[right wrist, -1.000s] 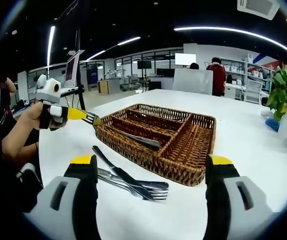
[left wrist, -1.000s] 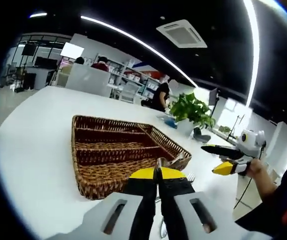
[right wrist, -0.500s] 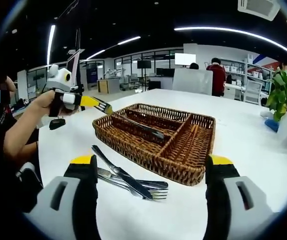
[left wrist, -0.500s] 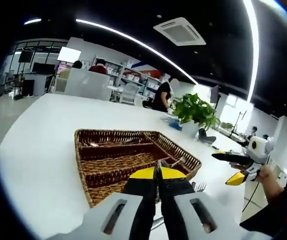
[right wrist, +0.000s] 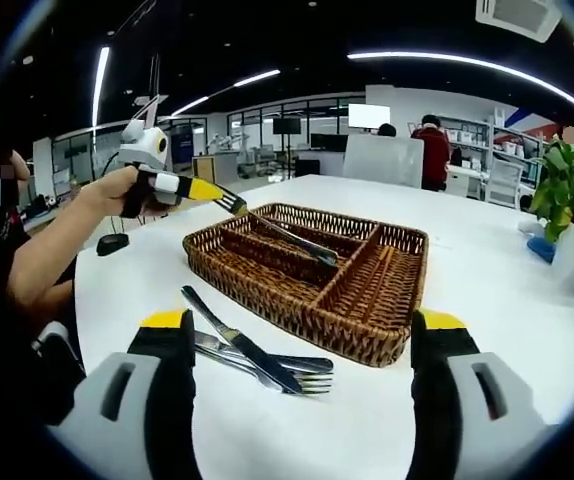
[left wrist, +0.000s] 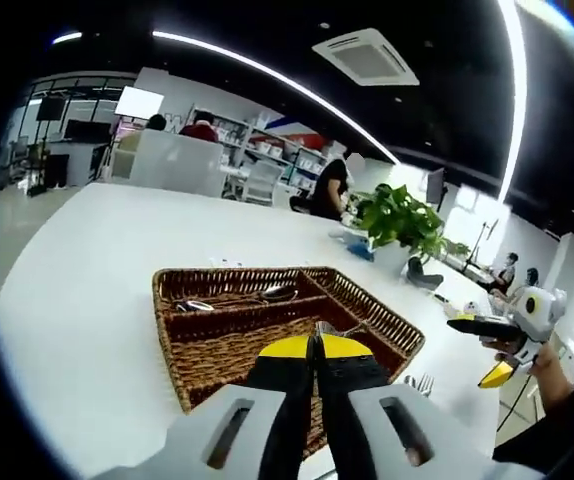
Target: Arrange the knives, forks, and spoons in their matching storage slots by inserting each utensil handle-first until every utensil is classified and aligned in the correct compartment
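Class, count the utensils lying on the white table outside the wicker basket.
3 visible: a knife crossing a second knife and a fork, piled before the basket. More may be hidden.

A big white table [right wrist: 487, 300] carries a wicker tray [right wrist: 312, 280]. In front of the tray, a knife [right wrist: 235, 342] and forks [right wrist: 287, 368] lie directly on the table, crossing each other.

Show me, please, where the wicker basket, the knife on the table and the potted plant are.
wicker basket [right wrist: 267, 297]: right gripper view, on its near woven wall.
knife [right wrist: 244, 347]: right gripper view, on the blade's middle, lying across the other cutlery.
potted plant [left wrist: 399, 217]: left gripper view, on its green leaves.
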`<action>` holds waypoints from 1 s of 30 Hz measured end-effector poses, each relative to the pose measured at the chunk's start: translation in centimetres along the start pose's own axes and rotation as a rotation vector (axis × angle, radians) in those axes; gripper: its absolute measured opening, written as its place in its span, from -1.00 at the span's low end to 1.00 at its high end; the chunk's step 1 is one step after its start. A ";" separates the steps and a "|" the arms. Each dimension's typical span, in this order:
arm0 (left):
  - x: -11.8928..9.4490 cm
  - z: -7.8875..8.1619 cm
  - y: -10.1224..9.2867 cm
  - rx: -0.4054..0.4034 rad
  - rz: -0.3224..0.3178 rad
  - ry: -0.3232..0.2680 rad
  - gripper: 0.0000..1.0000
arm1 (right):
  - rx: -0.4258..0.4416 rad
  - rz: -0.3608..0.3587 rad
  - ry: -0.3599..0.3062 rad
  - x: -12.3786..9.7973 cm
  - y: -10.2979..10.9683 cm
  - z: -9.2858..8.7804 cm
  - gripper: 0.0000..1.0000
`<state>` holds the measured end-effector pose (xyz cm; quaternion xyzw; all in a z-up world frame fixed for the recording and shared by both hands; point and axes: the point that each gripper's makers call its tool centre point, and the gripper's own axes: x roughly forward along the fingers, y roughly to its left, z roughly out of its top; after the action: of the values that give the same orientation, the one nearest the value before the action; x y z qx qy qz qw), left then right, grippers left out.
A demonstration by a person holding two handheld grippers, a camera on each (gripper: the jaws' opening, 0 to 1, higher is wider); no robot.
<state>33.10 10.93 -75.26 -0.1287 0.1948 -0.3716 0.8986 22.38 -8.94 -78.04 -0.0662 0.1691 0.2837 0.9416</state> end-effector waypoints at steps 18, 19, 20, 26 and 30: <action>1.1 1.3 2.6 -0.154 -0.040 -0.054 -1.00 | -0.005 -0.008 0.019 -0.1 -0.1 -0.6 0.82; 1.1 1.3 2.7 -0.154 -0.037 -0.053 -1.00 | -0.006 -0.008 0.019 0.0 -0.1 -0.6 0.82; 1.3 1.1 3.0 -0.153 -0.027 -0.044 -1.00 | -0.006 -0.006 0.019 0.0 0.0 -0.5 0.82; 2.5 -0.3 4.2 -0.192 -0.011 0.003 -1.00 | -0.016 -0.008 0.029 0.0 0.1 -0.8 0.82; 3.1 -1.5 4.6 -0.196 0.015 0.049 -1.00 | -0.012 -0.009 0.030 -0.1 0.0 -0.9 0.82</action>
<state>37.28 11.79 -79.13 -0.2055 0.2530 -0.3472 0.8793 22.04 -9.16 -78.86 -0.0769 0.1812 0.2792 0.9398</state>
